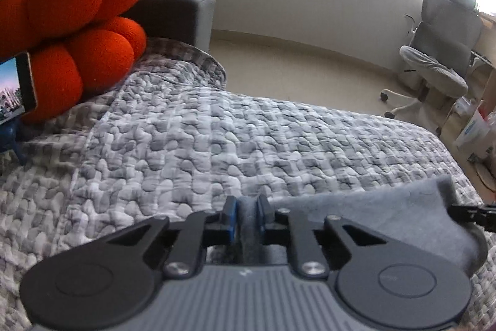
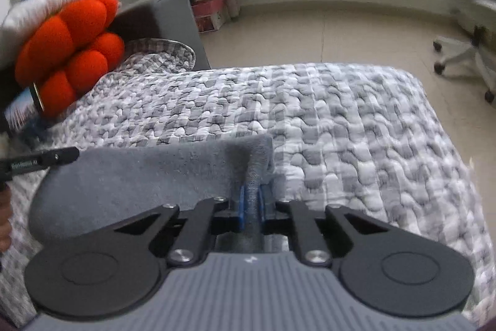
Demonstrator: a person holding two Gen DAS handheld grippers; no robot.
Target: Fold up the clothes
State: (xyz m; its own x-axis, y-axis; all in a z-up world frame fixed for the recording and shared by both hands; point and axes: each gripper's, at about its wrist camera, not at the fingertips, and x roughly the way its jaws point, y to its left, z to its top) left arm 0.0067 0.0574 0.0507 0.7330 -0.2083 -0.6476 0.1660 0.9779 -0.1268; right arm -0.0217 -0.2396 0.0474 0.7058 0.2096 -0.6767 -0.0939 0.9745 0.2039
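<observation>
Two grippers, the left gripper [image 1: 248, 211] and the right gripper [image 2: 251, 200]. One grey cloth [image 2: 148, 176], one checked quilt [image 2: 341, 120], one orange knot cushion [image 1: 77, 30]. One office chair [image 1: 440, 51], one phone [image 1: 18, 89] at the quilt's left edge.

Fuzzy grey cloth [image 2: 148, 172], puckered quilted bedspread [image 2: 341, 129]

**Gripper Pose and State**

The left gripper [image 1: 247, 214] points forward and downward, its blue-padded jaws nearly closed and pinching the edge of the grey garment [image 1: 372, 207]. The right gripper [image 2: 251, 200] takes the same downward pitch, jaws nearly closed on a bunched fold of that garment. Relative to the garment, the left gripper holds its left end, the right gripper its right end.
</observation>
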